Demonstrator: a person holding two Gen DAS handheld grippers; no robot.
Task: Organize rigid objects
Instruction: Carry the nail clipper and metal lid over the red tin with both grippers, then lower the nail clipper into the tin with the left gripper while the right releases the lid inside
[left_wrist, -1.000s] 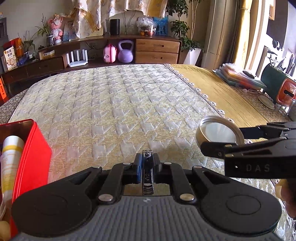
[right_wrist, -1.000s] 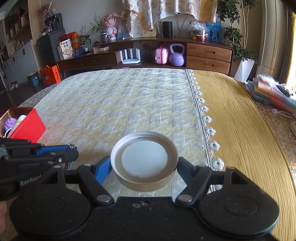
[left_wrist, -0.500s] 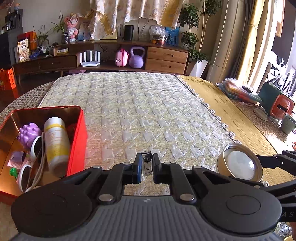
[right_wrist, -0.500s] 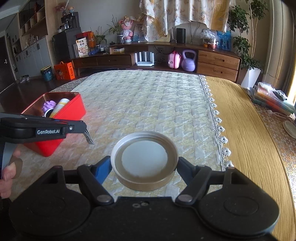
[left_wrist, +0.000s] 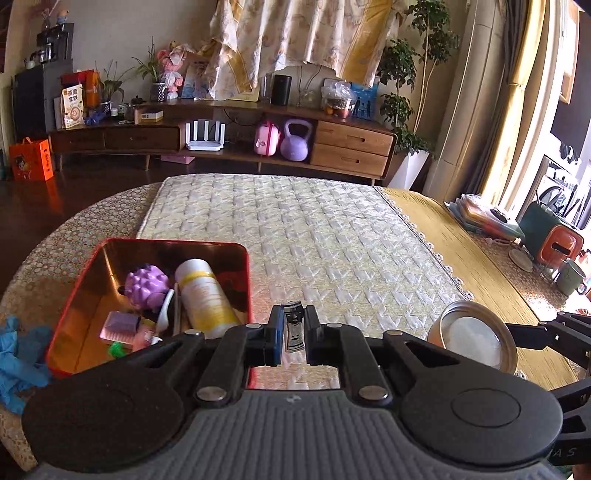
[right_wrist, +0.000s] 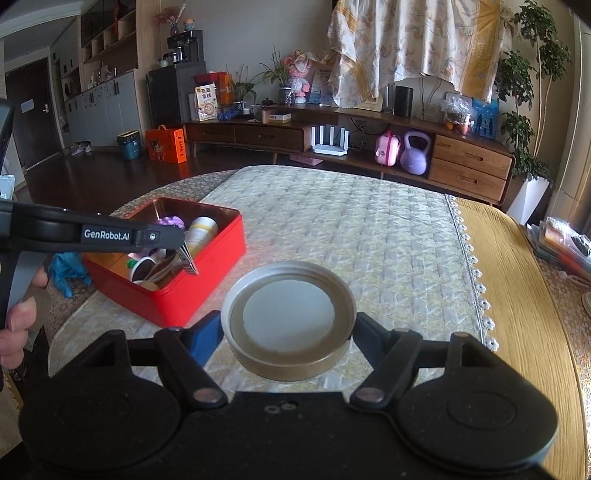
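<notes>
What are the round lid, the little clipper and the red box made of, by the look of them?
The round lid looks like dull brushed metal with a matte white liner inside. The nail clipper seems polished steel, going by its bright glints. The red box looks like painted tin: glossy red outside, and a coppery inside that mirrors its contents.

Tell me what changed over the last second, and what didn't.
Both hand-held grippers rose and swung toward the red tin: it went from a sliver at the left wrist view's edge to fully in view. Nothing was grasped or released. The left hand-held gripper stays shut on the nail clipper, the right on the round lid.
</notes>
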